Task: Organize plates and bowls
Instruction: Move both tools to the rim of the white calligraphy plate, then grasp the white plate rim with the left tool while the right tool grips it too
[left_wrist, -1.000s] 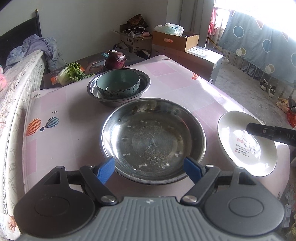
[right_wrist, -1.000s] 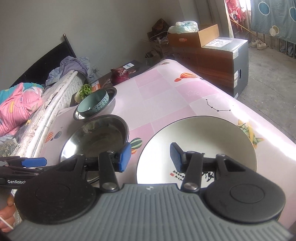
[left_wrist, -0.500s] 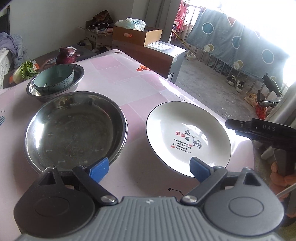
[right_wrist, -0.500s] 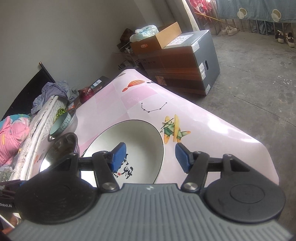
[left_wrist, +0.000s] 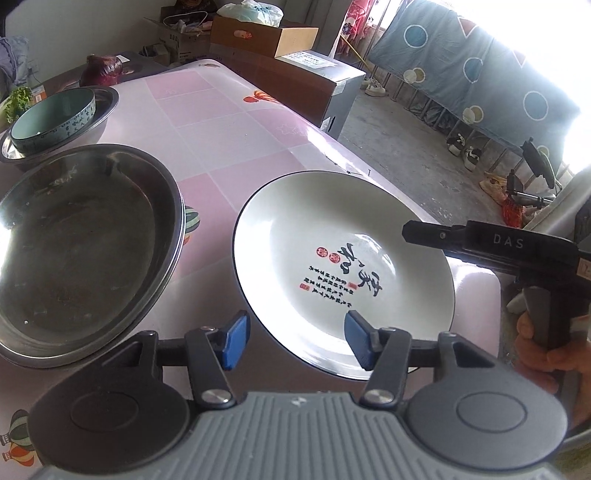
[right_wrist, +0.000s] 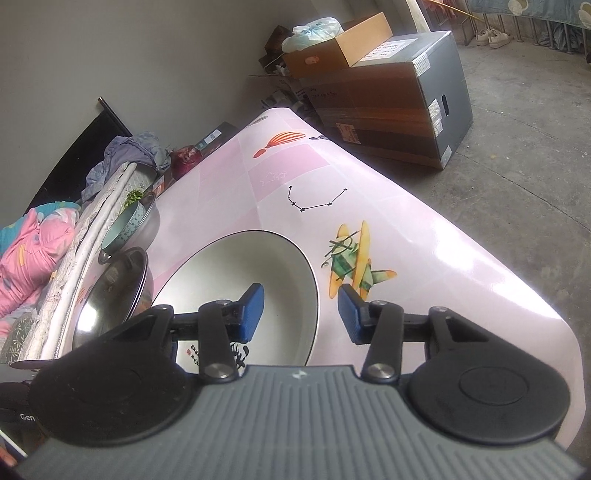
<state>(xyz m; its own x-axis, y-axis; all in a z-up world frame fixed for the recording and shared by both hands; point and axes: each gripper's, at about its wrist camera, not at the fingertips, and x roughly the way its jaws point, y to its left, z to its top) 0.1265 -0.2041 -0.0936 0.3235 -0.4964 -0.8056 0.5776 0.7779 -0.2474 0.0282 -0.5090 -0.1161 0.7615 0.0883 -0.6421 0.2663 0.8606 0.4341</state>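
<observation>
A white plate (left_wrist: 343, 258) with black rim and calligraphy lies on the pink table; it also shows in the right wrist view (right_wrist: 258, 288). My left gripper (left_wrist: 295, 339) is open, its fingers astride the plate's near rim. My right gripper (right_wrist: 301, 314) is open over the plate's right rim; it also shows in the left wrist view (left_wrist: 461, 240), hovering over the plate's right part. A large steel basin (left_wrist: 81, 251) sits left of the plate. Behind it a teal bowl (left_wrist: 51, 118) rests inside a smaller steel basin (left_wrist: 107, 107).
The table (left_wrist: 229, 122) ends just right of the plate (right_wrist: 480, 273). Cardboard boxes (right_wrist: 388, 96) stand on the floor beyond. A red onion (left_wrist: 101, 68) and greens (left_wrist: 16, 101) lie behind the bowls. A bed (right_wrist: 33, 243) runs along the table's left.
My left gripper swung right from the steel basin to the white plate and came close to its rim. My right gripper shifted toward the plate's right edge, turning to face the boxes.
</observation>
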